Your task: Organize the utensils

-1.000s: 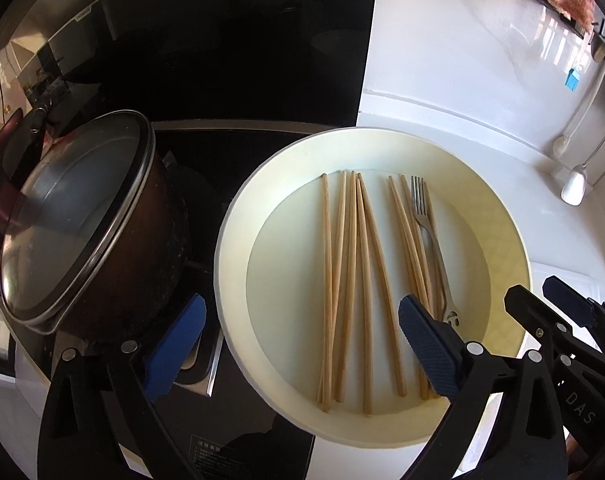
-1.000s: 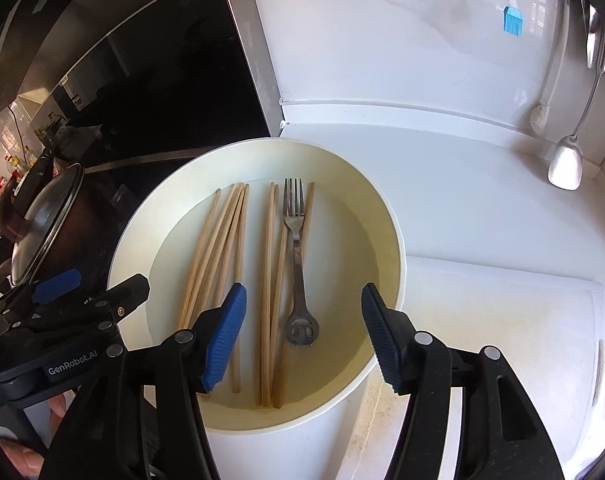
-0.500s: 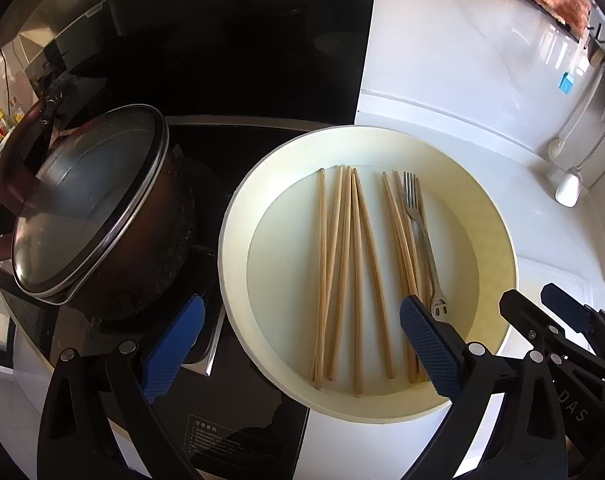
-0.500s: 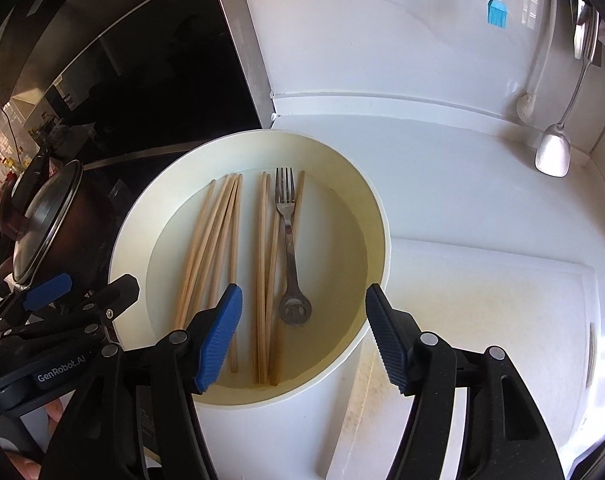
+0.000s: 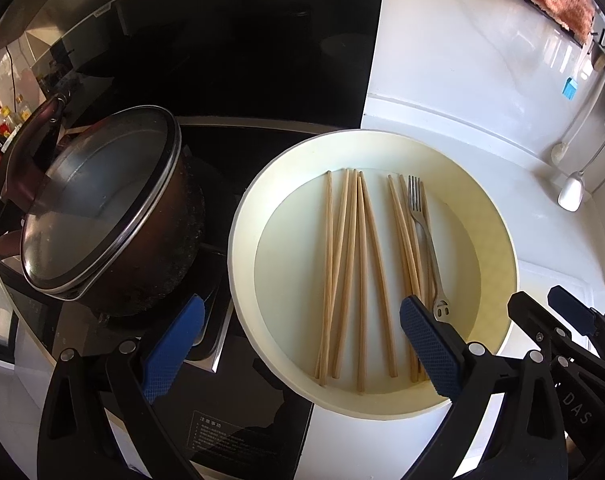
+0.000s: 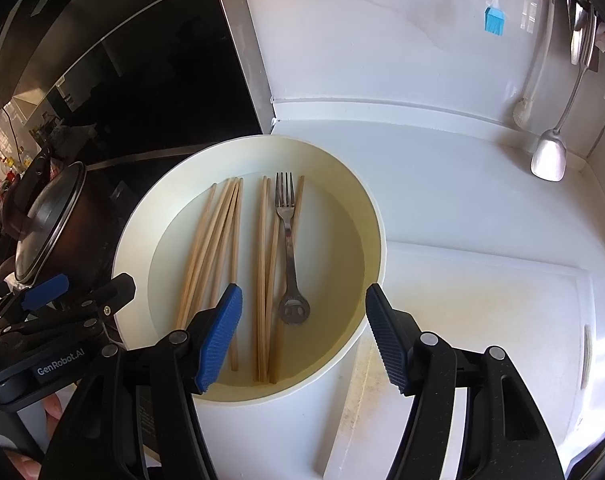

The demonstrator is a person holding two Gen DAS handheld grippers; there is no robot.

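Cream-white basin [image 5: 498,248]; pale tan wooden chopsticks [image 5: 344,264]; silver-grey fork [image 6: 287,240]. Dark brown pot [image 5: 142,264] under grey glass lid [image 5: 98,200] (steel-rimmed). Glossy white bench [image 6: 462,200]. Black claw arms with blue cross-hatched pads [image 6: 220,336]. Light-blue brush [image 6: 494,20] on white wall.

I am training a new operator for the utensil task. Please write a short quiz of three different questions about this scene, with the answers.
1. True or false: the fork lies on the counter outside the basin.
2. Which stands beside the basin on the stove side? A) a kettle B) a lidded pot C) a cutting board
3. Fill in: the left gripper and the right gripper are both ____ and hold nothing.

Key
1. False: it lies inside the basin, next to the chopsticks.
2. B
3. open
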